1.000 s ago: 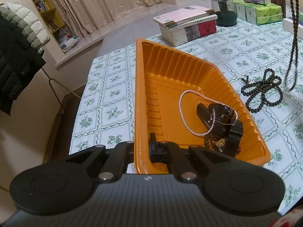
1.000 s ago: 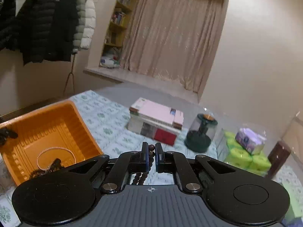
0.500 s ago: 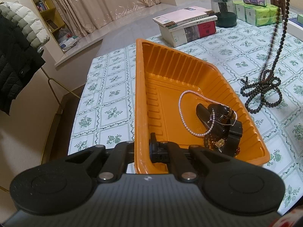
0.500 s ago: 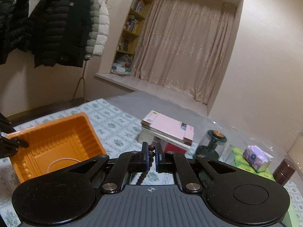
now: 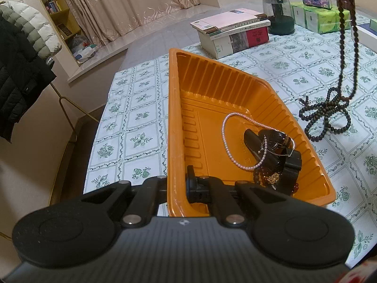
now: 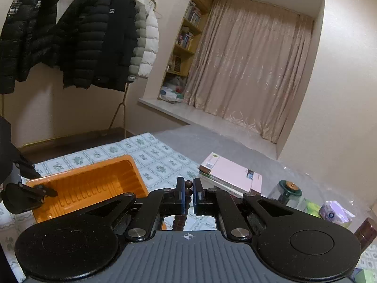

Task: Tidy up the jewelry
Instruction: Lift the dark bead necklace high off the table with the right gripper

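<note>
My left gripper is shut on the near rim of the orange tray, which also shows in the right wrist view. In the tray lie a pink pearl necklace, a black strap piece and dark and amber beads. My right gripper is shut on a long dark bead necklace and holds it high. In the left wrist view the necklace hangs down, with its lower coils on the tablecloth right of the tray.
A stack of books, a dark green jar and green tissue packs stand at the far end of the table. A coat rack with jackets stands to the left, beyond the table edge.
My right gripper has risen and drawn the dark bead necklace up, so less of it lies coiled on the cloth. The left gripper and tray have not moved.
</note>
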Demonstrator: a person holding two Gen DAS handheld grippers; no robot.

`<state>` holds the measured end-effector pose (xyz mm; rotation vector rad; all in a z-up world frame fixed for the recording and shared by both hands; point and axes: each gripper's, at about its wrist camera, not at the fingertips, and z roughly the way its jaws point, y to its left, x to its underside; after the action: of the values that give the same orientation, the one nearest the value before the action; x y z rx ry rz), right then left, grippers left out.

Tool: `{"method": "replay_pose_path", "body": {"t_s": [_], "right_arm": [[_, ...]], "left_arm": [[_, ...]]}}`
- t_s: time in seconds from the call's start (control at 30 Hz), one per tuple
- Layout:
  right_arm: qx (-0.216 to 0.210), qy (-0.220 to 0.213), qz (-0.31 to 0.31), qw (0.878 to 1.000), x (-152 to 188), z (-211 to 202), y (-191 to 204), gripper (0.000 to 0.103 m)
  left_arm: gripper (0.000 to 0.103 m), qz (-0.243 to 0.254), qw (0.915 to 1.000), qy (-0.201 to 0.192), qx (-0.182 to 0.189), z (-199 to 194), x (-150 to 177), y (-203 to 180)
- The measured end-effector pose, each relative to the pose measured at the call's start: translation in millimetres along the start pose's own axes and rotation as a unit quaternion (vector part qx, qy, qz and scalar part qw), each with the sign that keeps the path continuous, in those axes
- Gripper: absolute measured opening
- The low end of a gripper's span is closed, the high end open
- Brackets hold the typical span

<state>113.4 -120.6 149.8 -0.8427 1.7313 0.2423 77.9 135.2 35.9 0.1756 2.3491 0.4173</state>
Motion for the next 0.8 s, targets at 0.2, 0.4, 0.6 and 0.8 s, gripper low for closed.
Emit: {"method": "replay_pose_path", "body": {"t_s": [0.2, 0.4, 0.6, 0.8], "right_arm": [[-0.009, 0.000, -0.001, 1.000, -3, 4, 4, 0.006], [-0.029, -0.003, -0.007, 1.000, -14, 12, 13, 0.006], [-0.063, -0.011, -0.010, 0.998, -27, 19, 30, 0.006], [-0.103, -0.012, -0.005, 0.995, -40, 30, 44, 0.006]], "left_arm": [[0.004, -0.001, 1.0000, 0.000, 0.001, 1, 0, 0], [0.004, -0.004, 1.0000, -0.001, 0.002, 1, 1, 0], [0.004, -0.007, 1.0000, -0.001, 0.004, 1, 1, 1], [0.004, -0.010, 0.9999, -0.002, 0.006, 1, 2, 2]]}}
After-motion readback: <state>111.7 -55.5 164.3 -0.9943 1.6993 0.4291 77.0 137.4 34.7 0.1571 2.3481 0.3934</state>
